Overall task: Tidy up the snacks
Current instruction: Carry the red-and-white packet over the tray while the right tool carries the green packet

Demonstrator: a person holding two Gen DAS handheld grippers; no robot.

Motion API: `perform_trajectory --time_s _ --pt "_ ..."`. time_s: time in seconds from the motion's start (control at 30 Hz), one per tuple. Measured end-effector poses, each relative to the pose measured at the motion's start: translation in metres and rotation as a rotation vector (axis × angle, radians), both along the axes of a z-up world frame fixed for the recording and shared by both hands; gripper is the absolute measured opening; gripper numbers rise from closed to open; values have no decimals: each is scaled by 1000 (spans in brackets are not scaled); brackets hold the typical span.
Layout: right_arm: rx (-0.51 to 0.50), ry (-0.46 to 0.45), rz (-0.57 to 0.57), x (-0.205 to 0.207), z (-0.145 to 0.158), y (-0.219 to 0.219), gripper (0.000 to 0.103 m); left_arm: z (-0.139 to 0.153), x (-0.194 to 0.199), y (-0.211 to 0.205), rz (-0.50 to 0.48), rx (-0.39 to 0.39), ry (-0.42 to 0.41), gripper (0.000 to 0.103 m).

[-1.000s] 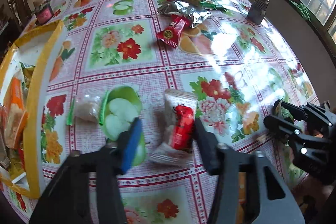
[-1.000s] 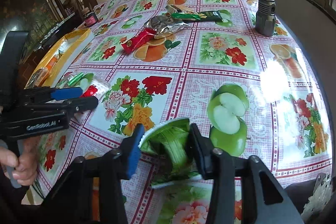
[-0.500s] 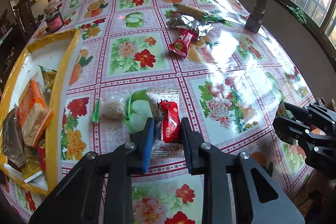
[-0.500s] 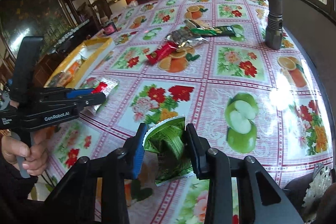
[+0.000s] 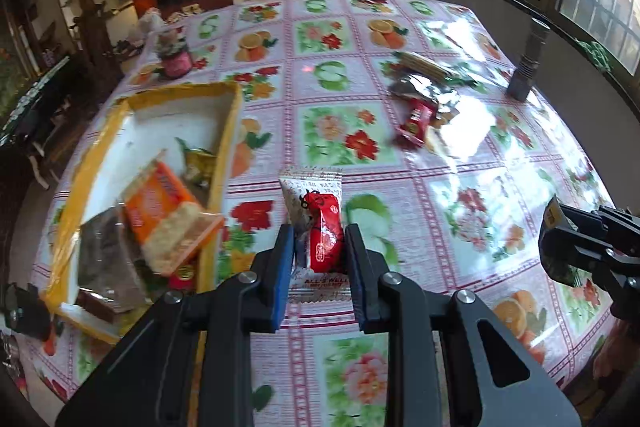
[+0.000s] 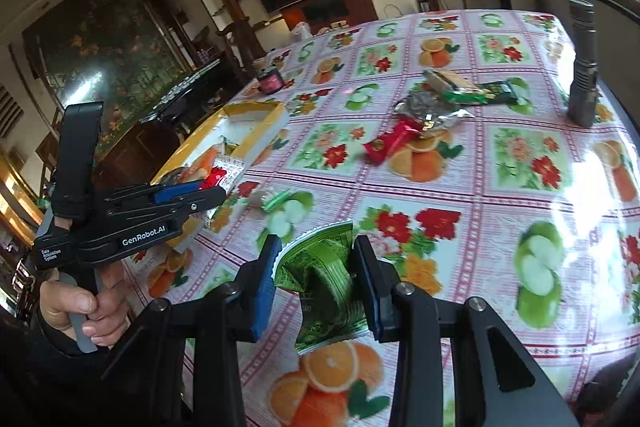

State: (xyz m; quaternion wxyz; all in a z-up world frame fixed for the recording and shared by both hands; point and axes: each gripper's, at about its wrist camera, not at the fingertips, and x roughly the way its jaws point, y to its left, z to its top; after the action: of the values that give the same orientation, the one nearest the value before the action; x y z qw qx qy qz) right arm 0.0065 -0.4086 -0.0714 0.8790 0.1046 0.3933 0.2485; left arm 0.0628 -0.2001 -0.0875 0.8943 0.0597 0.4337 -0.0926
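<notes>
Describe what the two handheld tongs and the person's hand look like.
Both tongs are black plastic with angular, cut-out arms and silver screws. Each has one blue pad and one dark pad: left tongs, right tongs. The left tool's side carries white lettering, "GenRobot.AI" and "Data Acquisition System", above a grey trigger. The hand on it emerges from a dark sleeve.

left tool (image 5: 319, 259): clamped on red-white packet (image 5: 318, 227), above tabletop (image 5: 400, 187) | right tool (image 6: 316, 279): clamped on green packet (image 6: 324, 279), above tabletop | hand (image 6: 86, 311): grips left tool's handle

tray (image 5: 224, 131) snacks blurred | green packet (image 6: 324, 279) btm hidden by claw | pkt text unreadable
</notes>
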Motion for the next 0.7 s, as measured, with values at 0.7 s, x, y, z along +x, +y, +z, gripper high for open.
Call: perform_trajectory --time_s 0.7 --pt "111 -29 231 46 15 102 36 10 6 97 214 -5 -42 27"
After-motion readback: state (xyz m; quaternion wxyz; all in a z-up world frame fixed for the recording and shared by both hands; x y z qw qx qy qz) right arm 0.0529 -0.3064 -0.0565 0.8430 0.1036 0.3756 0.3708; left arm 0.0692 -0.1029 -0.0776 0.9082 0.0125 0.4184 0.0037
